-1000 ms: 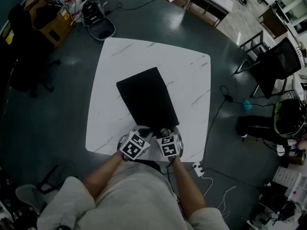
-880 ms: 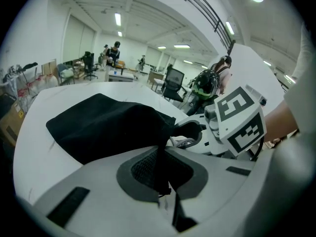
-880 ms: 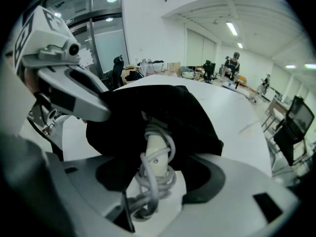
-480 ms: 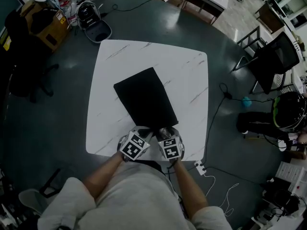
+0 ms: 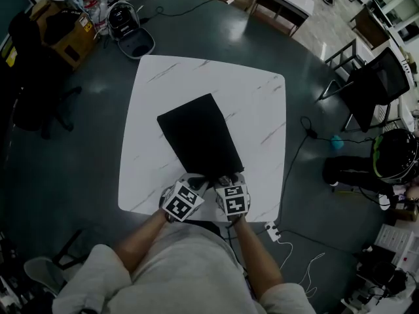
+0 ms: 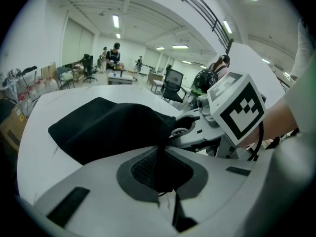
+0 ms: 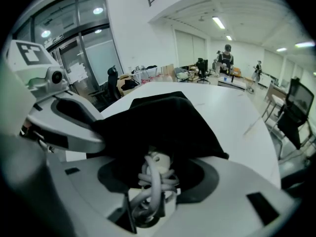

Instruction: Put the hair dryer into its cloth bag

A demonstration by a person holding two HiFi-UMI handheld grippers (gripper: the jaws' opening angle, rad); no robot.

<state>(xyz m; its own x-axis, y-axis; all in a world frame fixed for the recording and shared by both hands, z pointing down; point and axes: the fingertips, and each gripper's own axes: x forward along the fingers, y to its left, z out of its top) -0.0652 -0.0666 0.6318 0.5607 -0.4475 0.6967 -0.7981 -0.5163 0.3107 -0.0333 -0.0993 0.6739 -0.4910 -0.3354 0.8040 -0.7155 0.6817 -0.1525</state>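
A black cloth bag (image 5: 196,136) lies flat on the white marble table (image 5: 255,103), its mouth at the near edge. My left gripper (image 5: 196,180) is shut on the bag's mouth edge (image 6: 159,149) and lifts it. My right gripper (image 5: 226,179) is beside it at the mouth. In the right gripper view the hair dryer's white end (image 7: 157,158) and its coiled grey cord (image 7: 157,177) stick out of the bag (image 7: 163,117) between the jaws of my right gripper (image 7: 155,169). Those jaws are closing, and the pads stand clear of the cord. The rest of the dryer is hidden inside the bag.
A power strip (image 5: 272,229) and cables lie on the floor by the table's near right corner. A black chair (image 5: 376,84) stands to the right, a cardboard box (image 5: 62,25) far left. People stand far off in the room (image 7: 227,58).
My right gripper has shifted a little at the bag's mouth. The left gripper and the bag stay where they were.
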